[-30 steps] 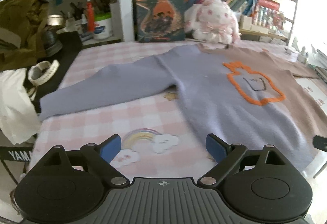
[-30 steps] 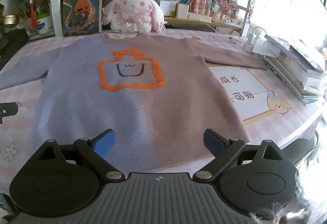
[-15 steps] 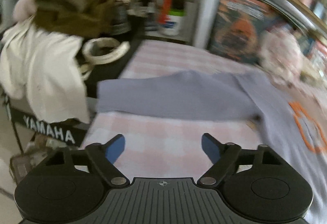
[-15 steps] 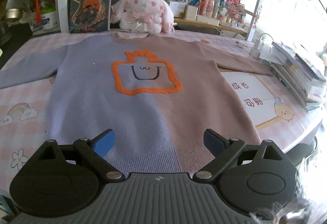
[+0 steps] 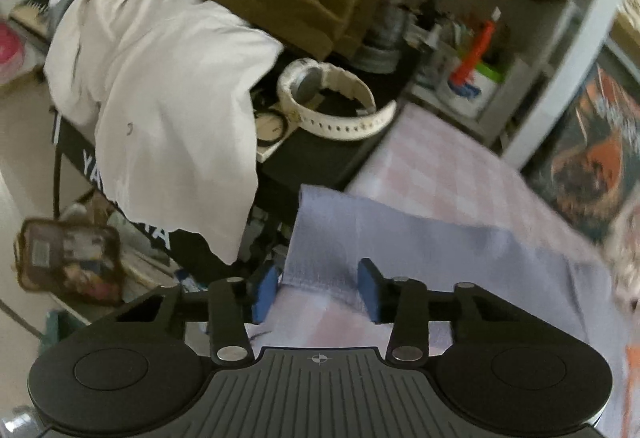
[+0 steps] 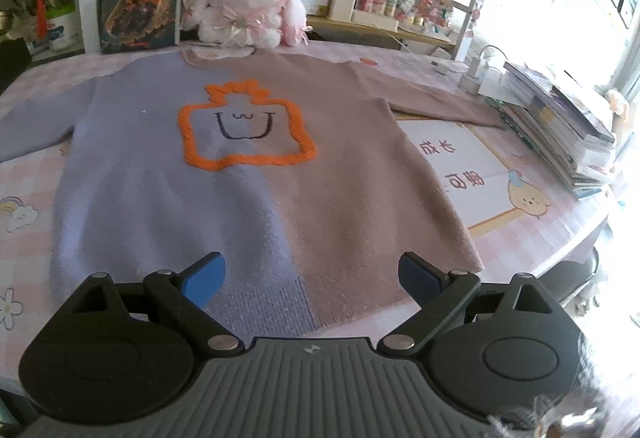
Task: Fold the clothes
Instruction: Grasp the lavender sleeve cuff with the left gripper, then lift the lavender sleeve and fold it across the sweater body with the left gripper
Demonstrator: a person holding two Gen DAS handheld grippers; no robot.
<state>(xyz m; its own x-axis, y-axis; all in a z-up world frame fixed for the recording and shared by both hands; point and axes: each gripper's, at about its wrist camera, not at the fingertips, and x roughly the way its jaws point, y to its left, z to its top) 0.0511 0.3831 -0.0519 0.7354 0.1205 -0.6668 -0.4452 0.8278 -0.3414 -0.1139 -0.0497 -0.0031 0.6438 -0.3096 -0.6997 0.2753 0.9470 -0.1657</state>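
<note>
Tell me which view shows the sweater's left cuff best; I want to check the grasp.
The left wrist view. The cuff lies between the left gripper, whose jaws are closing around it at the table's edge. The right wrist view shows the sweater body flat, but that sleeve runs out of frame.
</note>
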